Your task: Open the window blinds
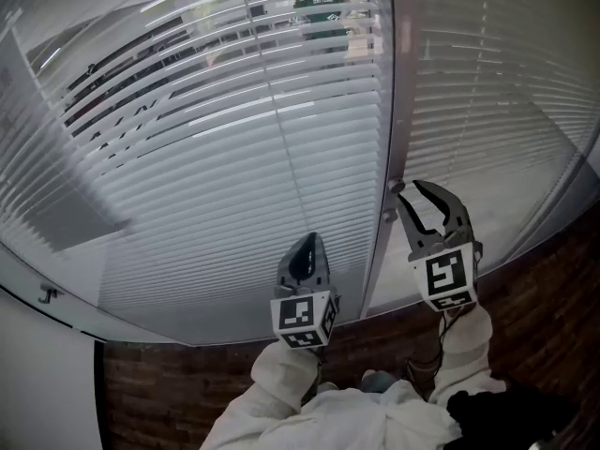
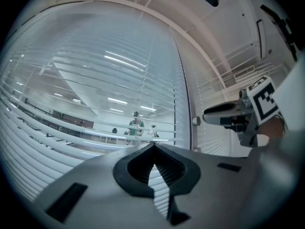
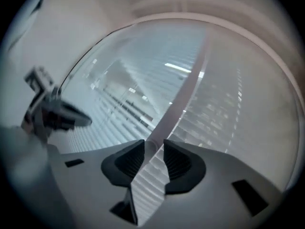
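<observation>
venetian blinds (image 1: 281, 111) are seen filling a wide window, hung in two panels that are split by an upright white post (image 1: 403, 82). in the left panel (image 1: 187, 214) the slats are tilted partly open, so that a lit room and a person in a green top (image 2: 136, 124) can be made out between them. in the right panel (image 1: 497, 111) the slats are turned flat and nothing is seen through them. a small round knob (image 2: 196, 120) is mounted low on the post.

the right tongs (image 1: 414, 191) are held up to that post at the height of the knob. their jaws are set partly apart and closed onto the knob, which fills the gap between the tips in the right gripper view, with the post running up behind it.

the left tongs (image 1: 308, 242) are held lower and to the left, just in front of the left panel and apart from the knob. their jaws are brought together at the tips and nothing is held between them; only slats are seen beyond.

both tongs are carried by hands in white sleeves (image 1: 281, 373). a dark brick wall (image 1: 178, 382) is seen beneath the lower edge of the window.
</observation>
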